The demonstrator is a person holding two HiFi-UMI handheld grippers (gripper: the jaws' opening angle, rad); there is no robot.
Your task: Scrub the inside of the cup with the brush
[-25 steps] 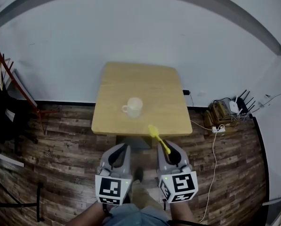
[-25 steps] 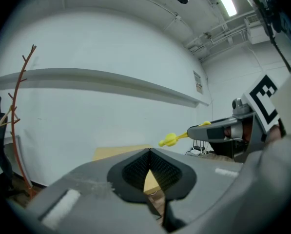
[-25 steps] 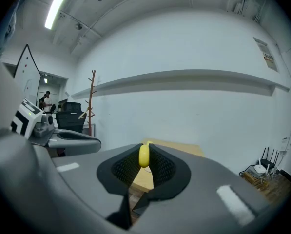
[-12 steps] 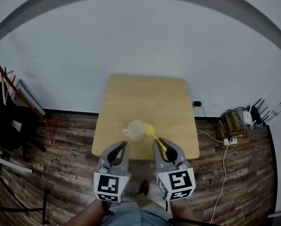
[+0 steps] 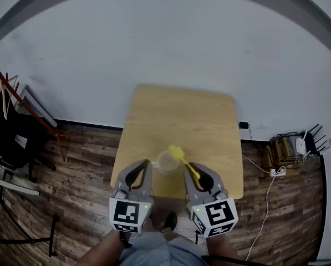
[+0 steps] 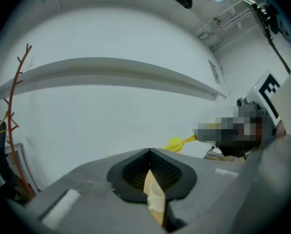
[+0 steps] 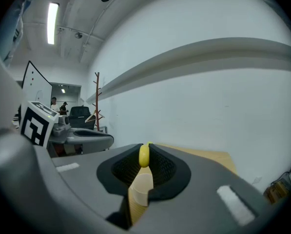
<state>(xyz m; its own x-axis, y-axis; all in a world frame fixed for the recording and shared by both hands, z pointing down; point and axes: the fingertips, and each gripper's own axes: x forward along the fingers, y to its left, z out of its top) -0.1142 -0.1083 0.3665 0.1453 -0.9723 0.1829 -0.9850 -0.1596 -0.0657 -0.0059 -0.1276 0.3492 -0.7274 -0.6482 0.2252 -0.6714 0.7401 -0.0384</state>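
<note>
The left gripper (image 5: 143,166) and right gripper (image 5: 191,168) point forward, side by side. Left jaws meet (nothing between them); right jaws clamp a brush (image 5: 179,153) jutting past the fingertips.

Square light-wood table (image 5: 193,121) stood against a white wall (image 5: 165,49), on a dark plank floor (image 5: 76,170). Small off-white cup (image 5: 168,160) sat near the table's front edge, left of centre. Right gripper (image 5: 190,168) extended over that front edge with a yellow plastic brush (image 5: 186,164) held by its handle. Bristle head was at the cup's right rim; contact not clear. Left gripper (image 5: 144,165) was at the table's front-left corner, just beside the cup; touch not clear. Red coat stand (image 5: 21,101) stood well left of the table, white power strip (image 5: 276,172) to its right.
</note>
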